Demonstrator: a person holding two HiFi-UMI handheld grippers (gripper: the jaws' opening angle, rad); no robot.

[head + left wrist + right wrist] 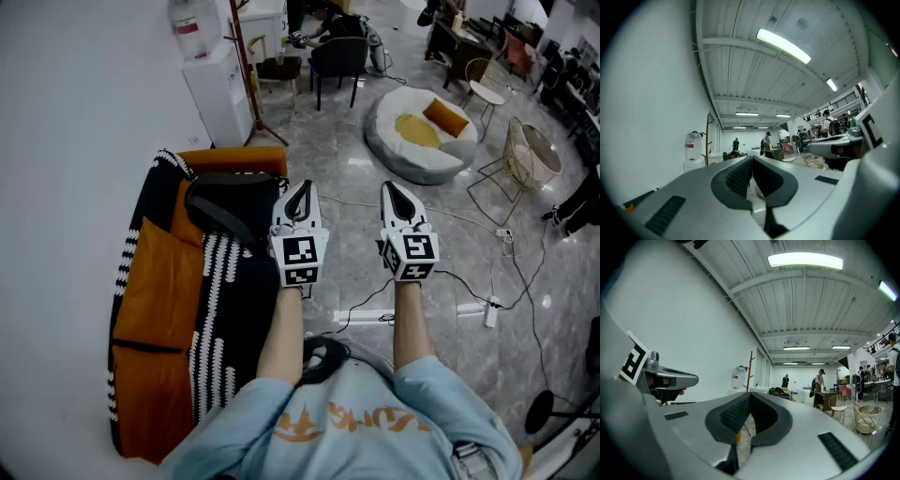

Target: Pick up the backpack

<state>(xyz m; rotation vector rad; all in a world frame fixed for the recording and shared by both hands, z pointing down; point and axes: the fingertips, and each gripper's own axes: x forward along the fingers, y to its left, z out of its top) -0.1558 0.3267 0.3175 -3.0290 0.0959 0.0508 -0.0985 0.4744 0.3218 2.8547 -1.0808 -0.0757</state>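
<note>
The black backpack (228,202) lies on an orange sofa (155,281) draped with a black-and-white striped blanket, at the left of the head view. My left gripper (301,190) is held level just right of the backpack, above the floor, with its jaws shut and empty. My right gripper (393,190) hangs beside it, further right, also shut on nothing. In the left gripper view the left gripper (752,160) has its pads pressed together and points across the room. The right gripper (750,395) looks the same in its own view. Neither gripper view shows the backpack.
A water dispenser (215,86) and a wooden coat stand (244,66) stand by the wall beyond the sofa. A white beanbag (419,141), wire chairs (525,155) and a black chair (337,56) sit further off. Cables and a power strip (490,312) cross the floor.
</note>
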